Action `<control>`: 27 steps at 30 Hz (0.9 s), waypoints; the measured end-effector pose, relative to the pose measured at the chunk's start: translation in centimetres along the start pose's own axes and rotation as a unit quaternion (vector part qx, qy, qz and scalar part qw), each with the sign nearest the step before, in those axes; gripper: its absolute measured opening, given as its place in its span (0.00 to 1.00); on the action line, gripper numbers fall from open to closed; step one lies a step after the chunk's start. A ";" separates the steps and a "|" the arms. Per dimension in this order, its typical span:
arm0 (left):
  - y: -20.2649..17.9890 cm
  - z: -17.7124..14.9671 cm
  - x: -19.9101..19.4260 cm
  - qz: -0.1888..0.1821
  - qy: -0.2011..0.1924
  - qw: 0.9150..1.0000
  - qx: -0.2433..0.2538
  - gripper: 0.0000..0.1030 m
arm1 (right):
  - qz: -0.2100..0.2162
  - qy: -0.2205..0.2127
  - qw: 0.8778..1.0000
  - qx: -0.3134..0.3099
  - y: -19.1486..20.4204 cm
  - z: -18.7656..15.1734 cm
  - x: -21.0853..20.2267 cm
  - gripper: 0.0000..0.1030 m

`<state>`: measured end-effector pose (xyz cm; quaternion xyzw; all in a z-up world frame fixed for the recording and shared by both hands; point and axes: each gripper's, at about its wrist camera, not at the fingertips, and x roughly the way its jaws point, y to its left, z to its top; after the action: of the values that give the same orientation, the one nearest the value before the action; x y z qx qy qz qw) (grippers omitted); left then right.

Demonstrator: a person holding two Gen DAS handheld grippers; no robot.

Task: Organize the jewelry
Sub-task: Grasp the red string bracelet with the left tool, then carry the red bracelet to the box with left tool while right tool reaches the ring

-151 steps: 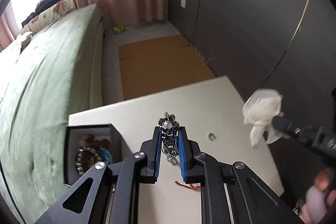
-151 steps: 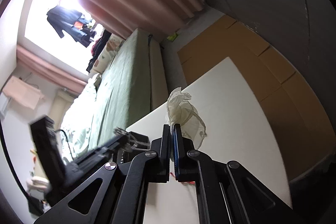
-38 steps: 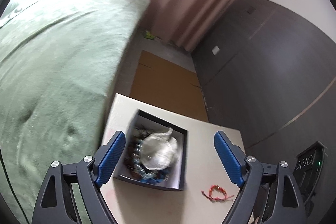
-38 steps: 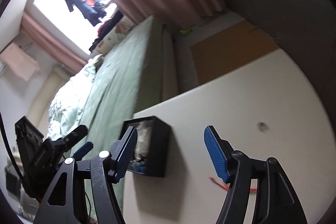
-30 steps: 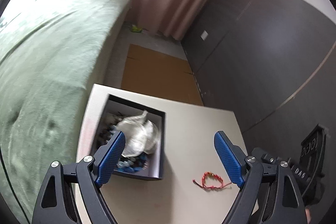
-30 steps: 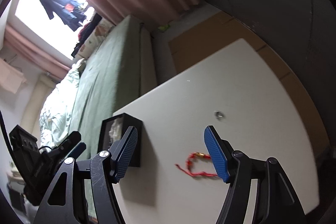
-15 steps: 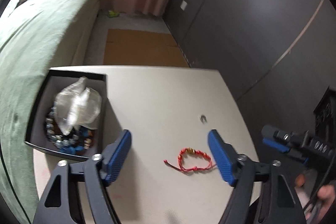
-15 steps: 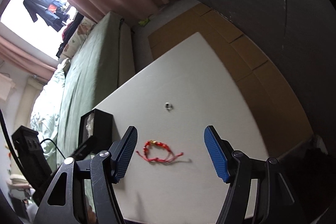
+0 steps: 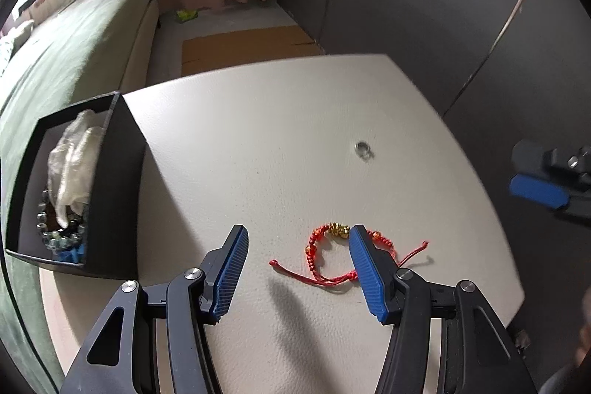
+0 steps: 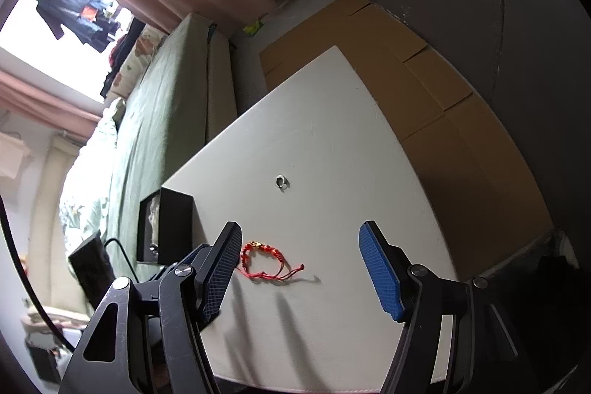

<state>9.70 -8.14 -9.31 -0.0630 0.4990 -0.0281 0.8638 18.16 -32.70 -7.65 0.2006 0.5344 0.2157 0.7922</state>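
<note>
Left gripper [image 9: 297, 268] is closing its jaws over the red cord bracelet [image 9: 332, 255], which is lying flat on the white bench [image 9: 258, 143]; part of the loop is sitting between the blue pads, nothing pinched yet. Right gripper [image 10: 299, 264] is hanging open and empty. The bracelet is looking light, limp and thin, so it is likely going to slide or flatten under the pads; the knotted stretch by the gold beads [image 9: 339, 229] is offering the thickest bite. A small silver ring [image 9: 362, 148] is lying well apart, and the black jewelry box [image 9: 122, 180] is standing at the bench's left edge, holding beads and a crumpled clear bag [image 9: 74, 161].
</note>
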 end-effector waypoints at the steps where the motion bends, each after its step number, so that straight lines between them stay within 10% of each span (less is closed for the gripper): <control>1: -0.2 0.0 0.4 0.005 0.002 1.000 0.004 0.53 | -0.002 0.003 1.000 -0.002 0.0 0.0 0.1 0.65; 10: -2.7 -0.3 2.2 0.051 -0.003 0.998 0.039 0.49 | -0.004 0.006 1.000 -0.001 -0.5 0.1 -0.2 0.65; 16: -3.0 0.0 2.3 0.046 -0.006 0.998 0.049 0.07 | -0.010 0.009 1.000 -0.005 -0.2 0.0 0.0 0.65; 27: 0.0 1.3 -1.1 0.005 -0.047 0.999 -0.006 0.07 | -0.017 0.017 1.000 -0.008 0.3 0.1 1.4 0.65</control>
<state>10.26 -7.91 -7.76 -0.0671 0.4579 -0.0180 0.8863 18.71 -31.69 -8.49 0.1816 0.5492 0.2097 0.7883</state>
